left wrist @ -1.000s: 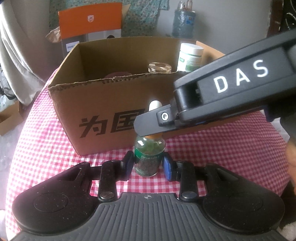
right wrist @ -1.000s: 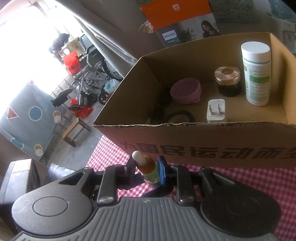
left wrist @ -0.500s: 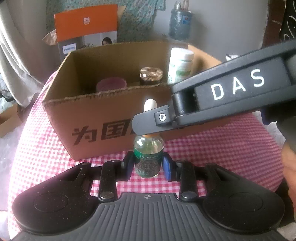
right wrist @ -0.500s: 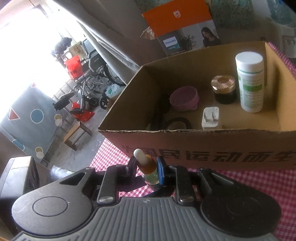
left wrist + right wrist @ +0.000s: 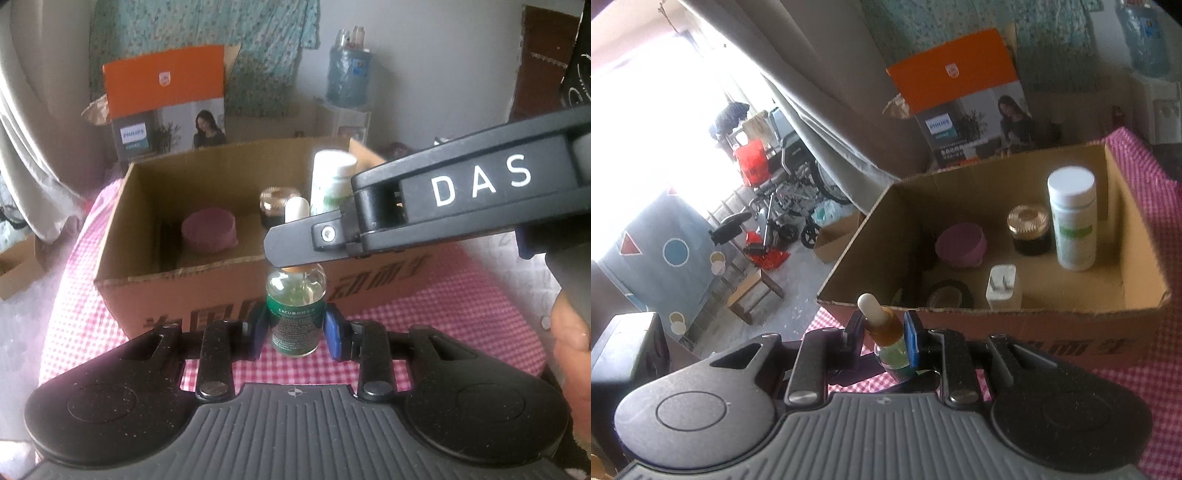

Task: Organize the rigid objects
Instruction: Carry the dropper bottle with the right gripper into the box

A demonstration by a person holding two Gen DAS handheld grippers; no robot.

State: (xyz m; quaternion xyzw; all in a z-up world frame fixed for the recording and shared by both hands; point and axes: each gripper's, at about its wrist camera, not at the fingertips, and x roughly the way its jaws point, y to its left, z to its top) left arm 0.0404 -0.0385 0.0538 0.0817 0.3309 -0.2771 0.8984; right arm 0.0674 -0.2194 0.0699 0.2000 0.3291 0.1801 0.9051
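The small clear glass dropper bottle with the green label (image 5: 295,314) is up in front of the open brown cardboard box (image 5: 229,291). The left gripper (image 5: 295,330) squeezes its body; the right gripper (image 5: 884,334) squeezes its amber neck.

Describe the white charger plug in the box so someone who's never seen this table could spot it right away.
On the pink checked tablecloth stands an open cardboard box. On its floor, close to the near wall, lies the white charger plug, in front of the purple bowl. It is the only blocky, squarish item there, with two metal prongs; its neighbours are all round.
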